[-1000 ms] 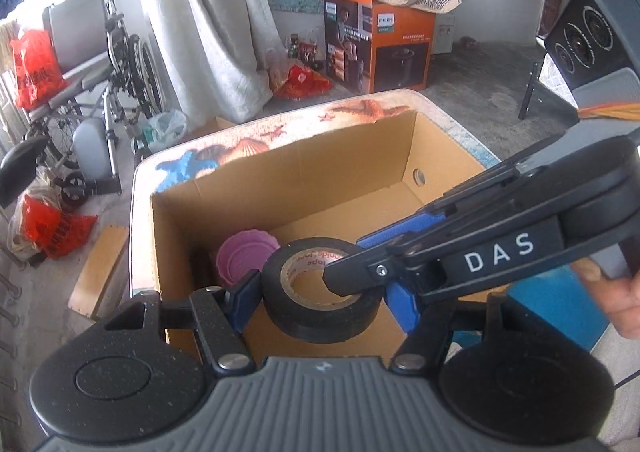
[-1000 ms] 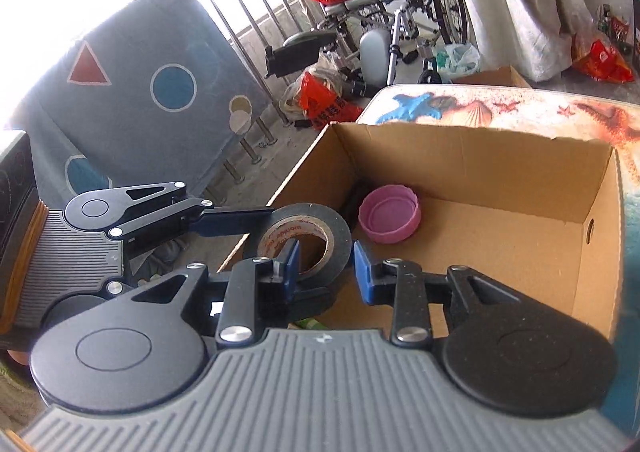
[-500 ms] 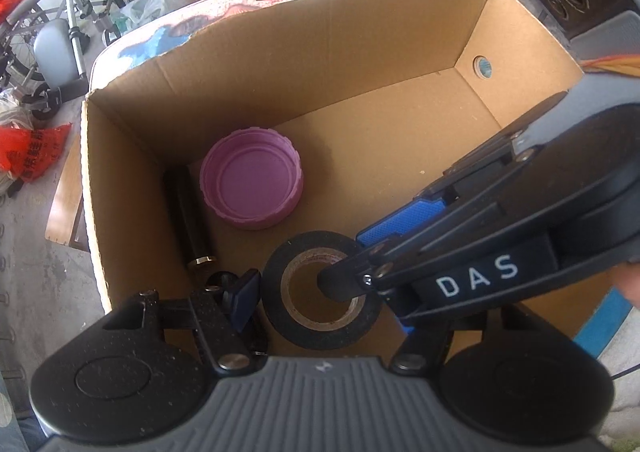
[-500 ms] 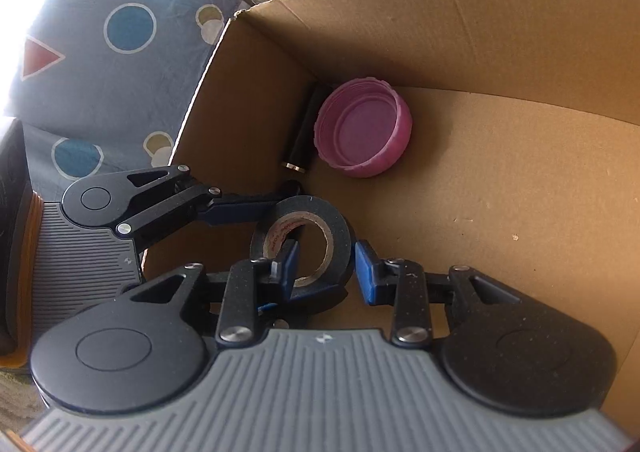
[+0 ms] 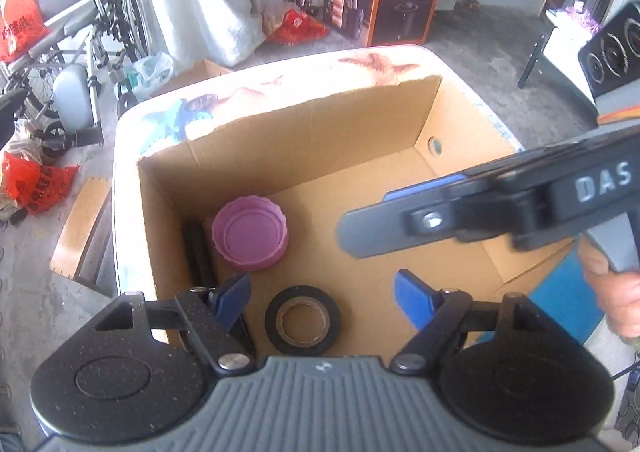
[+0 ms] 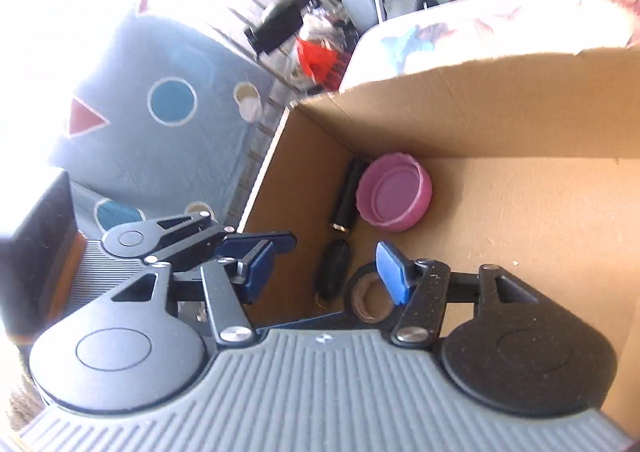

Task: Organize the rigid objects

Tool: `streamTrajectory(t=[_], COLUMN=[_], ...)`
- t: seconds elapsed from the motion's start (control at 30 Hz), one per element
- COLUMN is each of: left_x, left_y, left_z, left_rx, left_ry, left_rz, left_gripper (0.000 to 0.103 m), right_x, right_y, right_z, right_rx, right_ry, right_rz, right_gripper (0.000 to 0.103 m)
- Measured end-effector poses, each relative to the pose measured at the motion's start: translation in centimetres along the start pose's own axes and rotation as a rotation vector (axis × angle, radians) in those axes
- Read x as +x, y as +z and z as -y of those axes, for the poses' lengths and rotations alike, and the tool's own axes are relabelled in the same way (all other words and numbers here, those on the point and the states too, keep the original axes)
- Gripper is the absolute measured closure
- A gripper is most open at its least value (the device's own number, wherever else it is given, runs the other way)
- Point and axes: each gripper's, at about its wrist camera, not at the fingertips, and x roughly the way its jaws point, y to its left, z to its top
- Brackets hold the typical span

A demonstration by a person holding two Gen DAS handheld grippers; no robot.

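Observation:
A black tape roll lies flat on the floor of the open cardboard box, near its front left corner. My left gripper hovers above the roll with its jaws opening, touching nothing. My right gripper is also opening; the tape roll shows partly behind its right finger, free of the pads. From the right, the right gripper reaches in over the box. A purple lid and a black cylinder rest by the left wall. A second small black object lies in front of the cylinder.
The box stands on a table with a sea-creature cloth. Beyond it are a wheelchair, an orange appliance carton, red bags and a dark speaker. A blue patterned cloth hangs left of the box.
Both grippers have let go of the tape roll, which now lies on the box floor. Their jaws have widened and both have drawn back from the roll.

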Motion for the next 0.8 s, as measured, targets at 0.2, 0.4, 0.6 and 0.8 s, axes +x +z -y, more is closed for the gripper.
streamTrajectory(t=[0.2,0.4,0.6,0.8], left_x=[-6.4,-9.5,-8.2,-8.3], left_y=[-2.8,-8.2,-11.9,-13.0], left_z=[2.6,5.9,7.7,9.0], left_rx=[-0.012,-0.116,-0.284,-0.301], left_ry=[-0.004,0.098,0.146,0.232], left_rz=[0.197,0.350,0.298,0.254], left_gripper=[0.006,0.002,0.002,0.002], right_x=[-10.9,-17.7,-17.7,-15.9], right_y=[-6.1,-13.4,-18.8,-22.2], right_z=[-2.9,-3.0,-1.8,-0.9], right_rx=[-0.105,-0.139,-0.197,-0.225], right_ry=[-0.018,-0.171,-0.401,-0.527], right_rz=[0.329,0.509,0.516,0.530], right_gripper=[0.008,0.001,0.001,0.001])
